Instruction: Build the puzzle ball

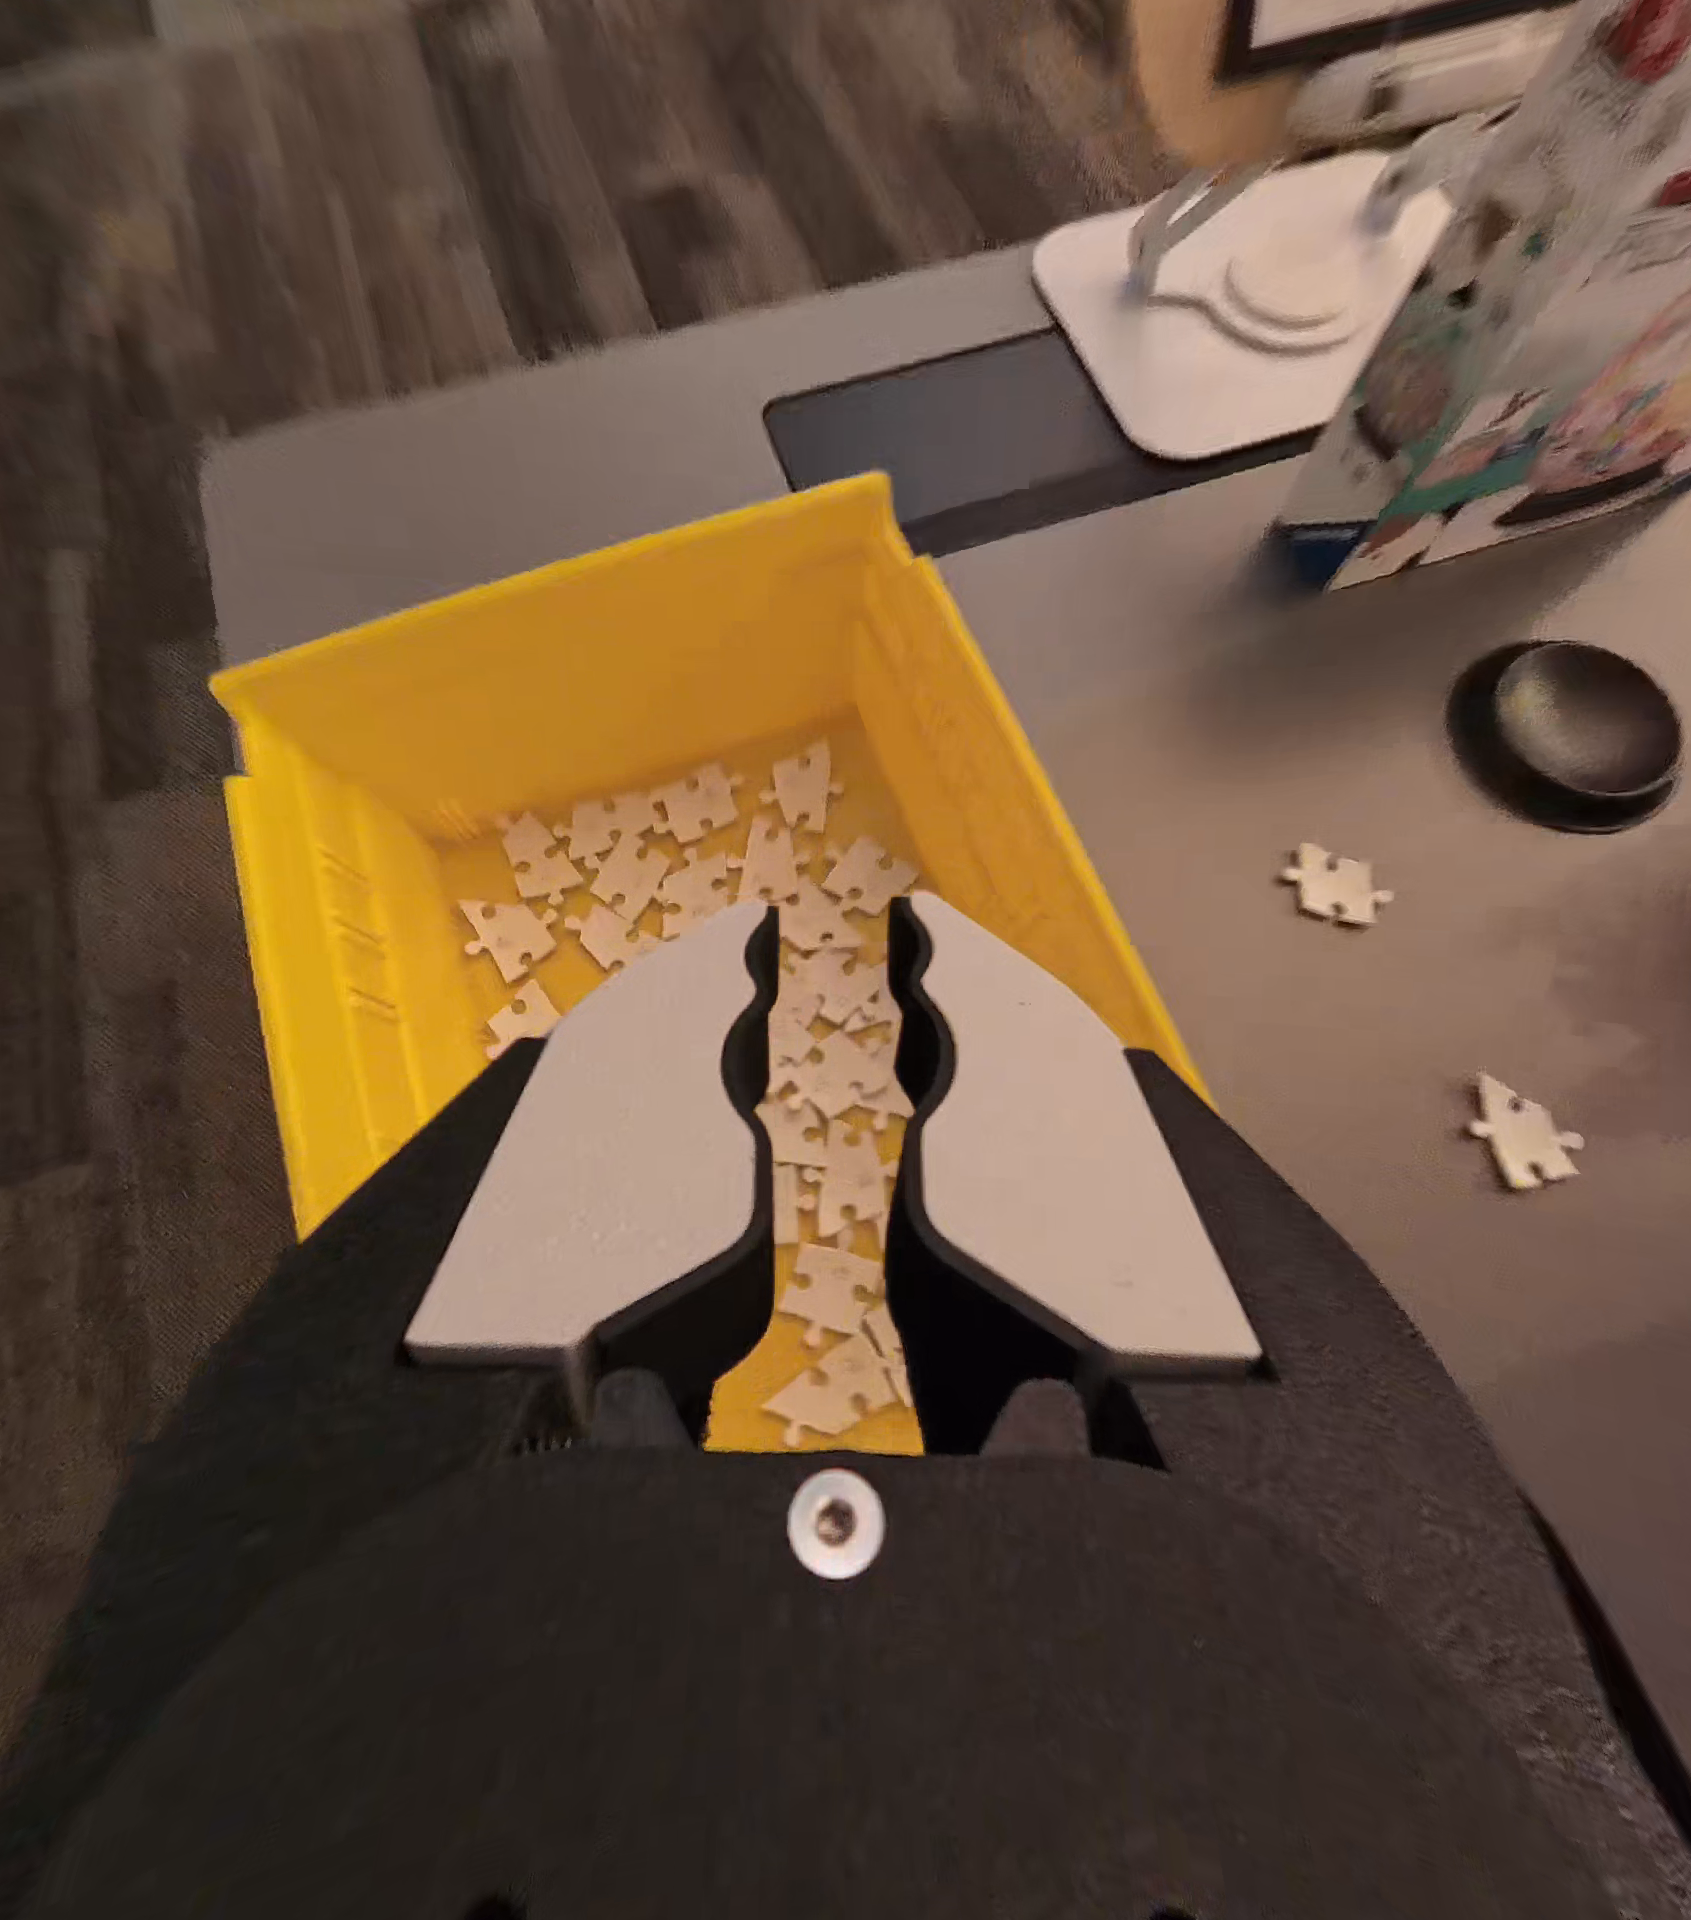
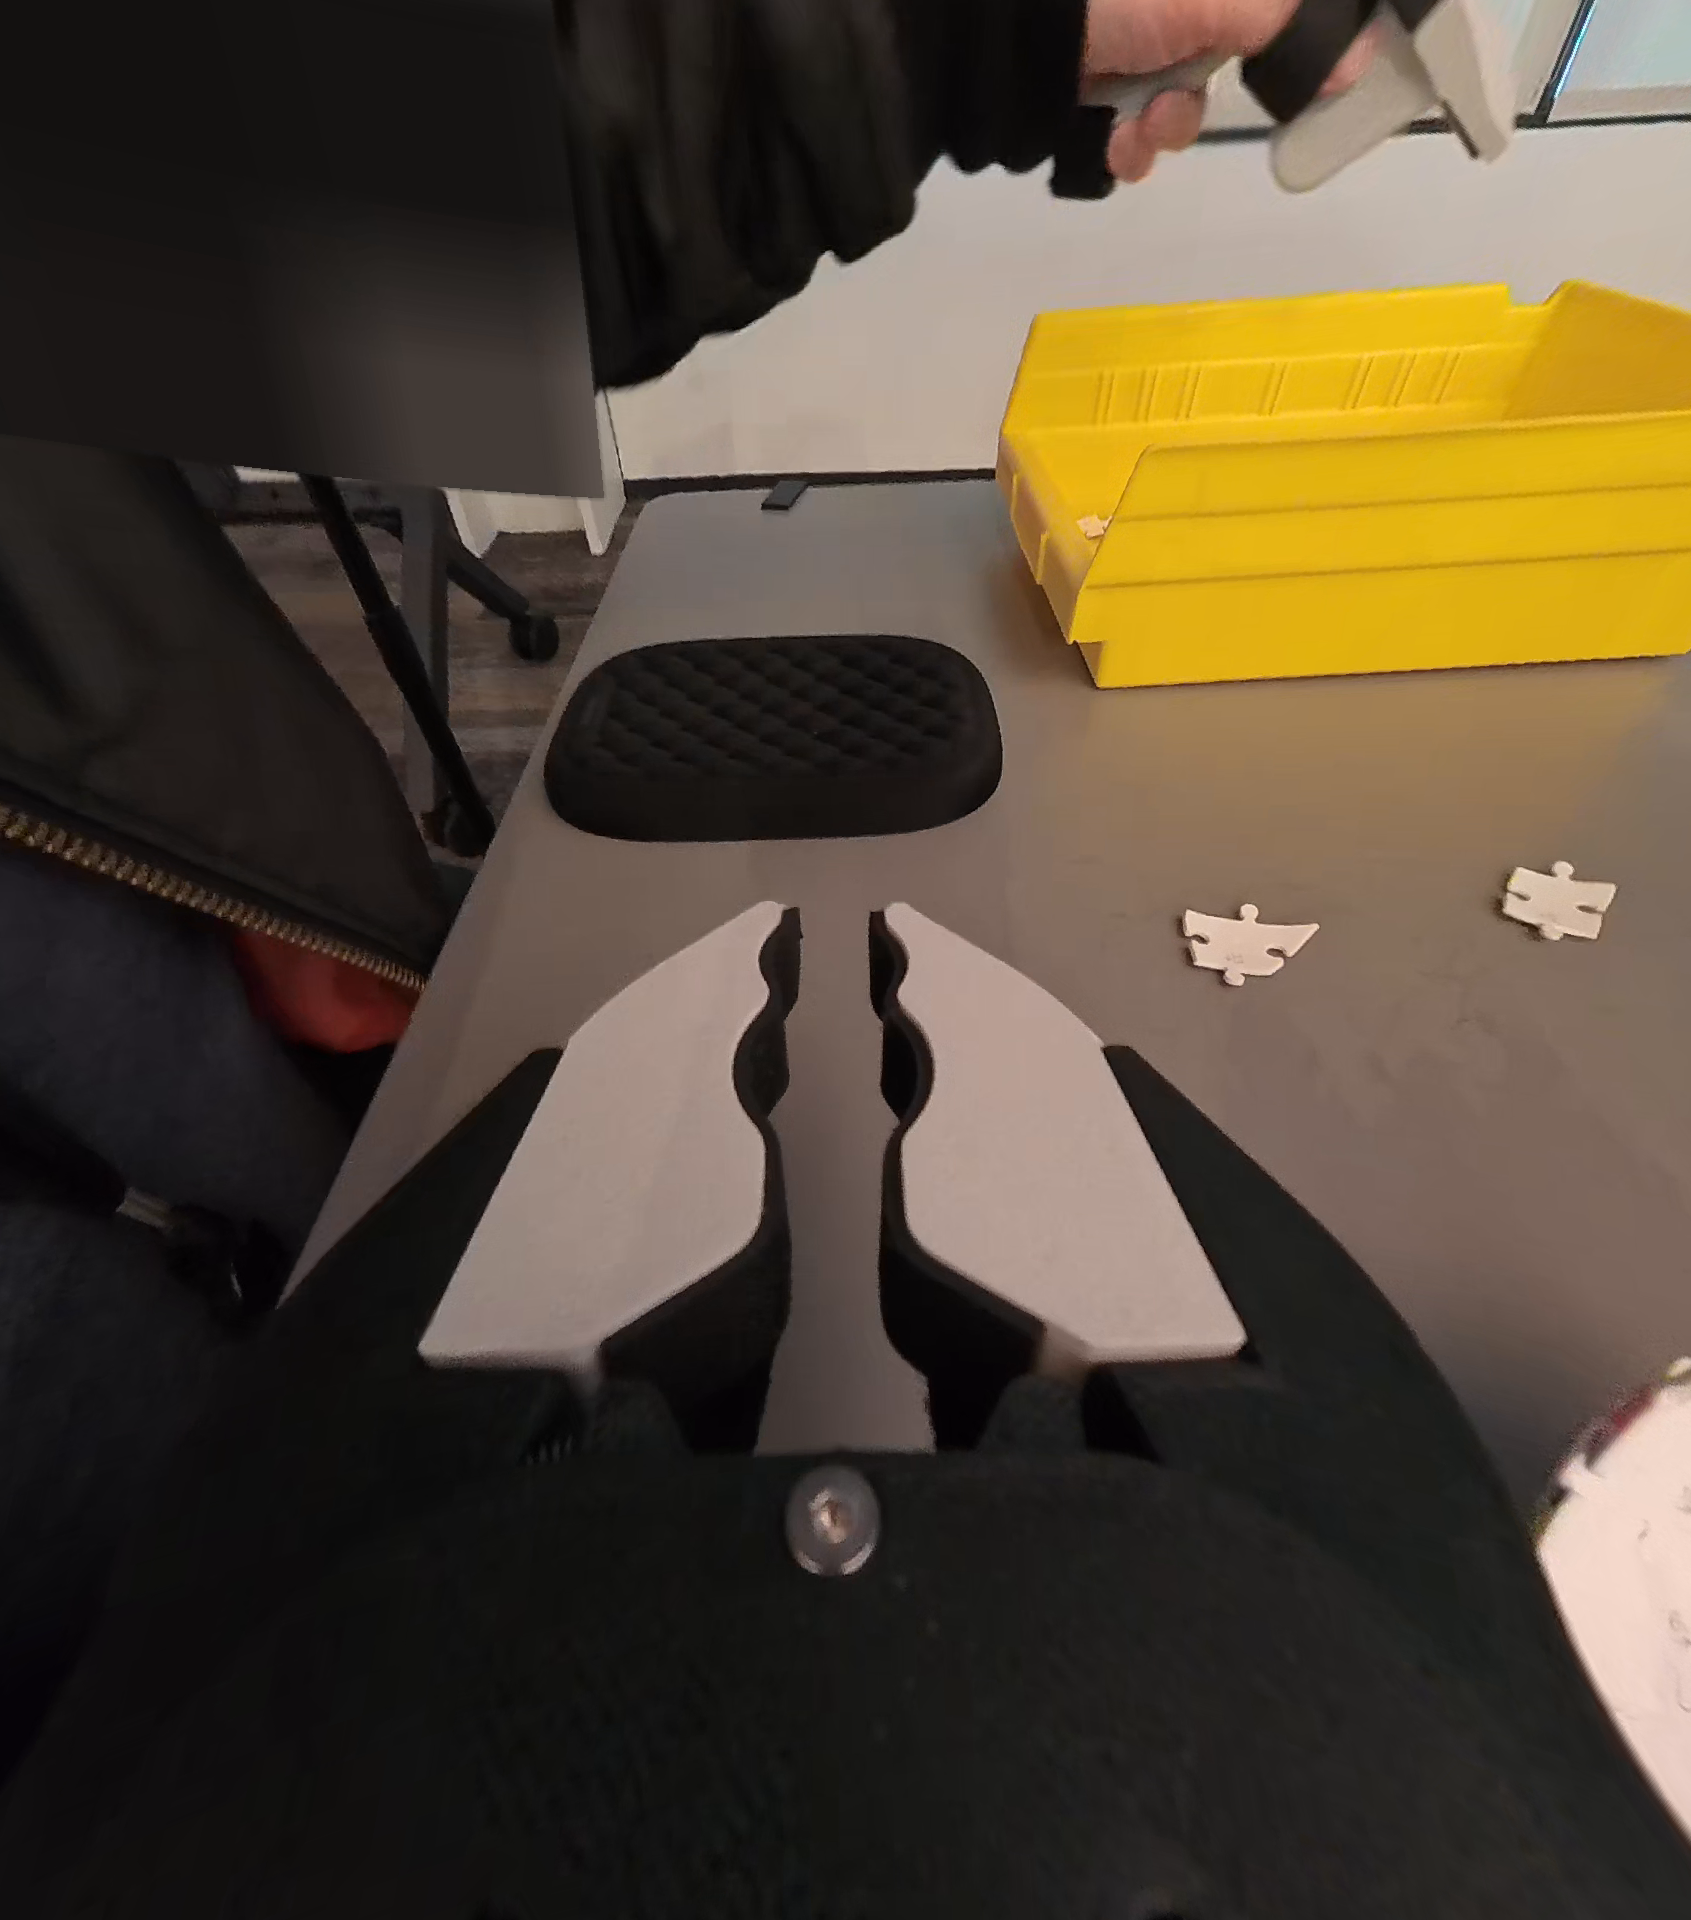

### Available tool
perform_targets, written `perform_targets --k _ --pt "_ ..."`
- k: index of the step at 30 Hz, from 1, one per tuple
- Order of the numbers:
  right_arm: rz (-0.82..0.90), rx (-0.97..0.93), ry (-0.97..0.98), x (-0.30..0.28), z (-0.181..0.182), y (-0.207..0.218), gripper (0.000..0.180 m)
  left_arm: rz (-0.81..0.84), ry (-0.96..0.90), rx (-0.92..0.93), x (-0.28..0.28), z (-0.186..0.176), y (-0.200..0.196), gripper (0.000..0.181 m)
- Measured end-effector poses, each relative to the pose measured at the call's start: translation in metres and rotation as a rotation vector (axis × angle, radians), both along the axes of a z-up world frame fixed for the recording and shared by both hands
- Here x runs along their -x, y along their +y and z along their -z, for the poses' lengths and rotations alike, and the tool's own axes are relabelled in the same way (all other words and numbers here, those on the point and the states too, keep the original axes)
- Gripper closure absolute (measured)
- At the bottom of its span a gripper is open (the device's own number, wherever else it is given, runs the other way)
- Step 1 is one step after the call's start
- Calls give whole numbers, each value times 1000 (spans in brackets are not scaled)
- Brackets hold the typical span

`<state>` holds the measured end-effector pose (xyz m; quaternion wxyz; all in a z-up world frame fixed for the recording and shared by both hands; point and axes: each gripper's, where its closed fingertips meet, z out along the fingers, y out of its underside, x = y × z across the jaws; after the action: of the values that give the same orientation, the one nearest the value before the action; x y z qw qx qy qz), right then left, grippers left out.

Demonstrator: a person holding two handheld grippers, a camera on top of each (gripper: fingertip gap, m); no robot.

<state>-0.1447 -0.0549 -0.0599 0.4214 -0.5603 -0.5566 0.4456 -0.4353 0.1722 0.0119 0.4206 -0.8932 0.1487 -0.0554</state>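
Puzzle pieces [image 1: 825, 1049] inside yellow bin [image 1: 550, 665], hidden from right wrist view.

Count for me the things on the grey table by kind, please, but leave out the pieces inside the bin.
Yellow bin: 1
Loose puzzle pieces on the table: 2
Black padded rest: 1
Black round dish: 1
Printed puzzle box: 1
White stand base: 1
Dark flat pad: 1
Total: 8
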Motion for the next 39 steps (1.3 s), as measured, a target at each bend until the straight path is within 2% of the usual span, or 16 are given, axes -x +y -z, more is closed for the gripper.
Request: perform_targets --k 2,5,9,13,17,21,26,30,39 --pt "6 -16 -23 1 5 3 166 49 38 79 9 20 17 164" --pt "14 -1 -32 0 10 7 166 102 222 250 36 51 38 158" --pt "39 30 -25 -3 13 18 166 74 131 514 46 93 54 161" --pt "54 82 10 -8 11 25 166 -35 195 713 65 135 55 156" --pt "55 89 31 -10 7 27 166 -155 167 748 72 152 63 152" --pt "38 96 10 -8 11 23 166 -197 128 751 76 158 70 146" --pt "28 77 -29 -7 17 20 166 -184 130 762 77 159 73 149" --pt "27 74 -37 -6 19 19 166 -162 173 760 82 159 74 159" --pt "30 70 -40 -6 19 19 166 -131 185 777 80 158 69 159"
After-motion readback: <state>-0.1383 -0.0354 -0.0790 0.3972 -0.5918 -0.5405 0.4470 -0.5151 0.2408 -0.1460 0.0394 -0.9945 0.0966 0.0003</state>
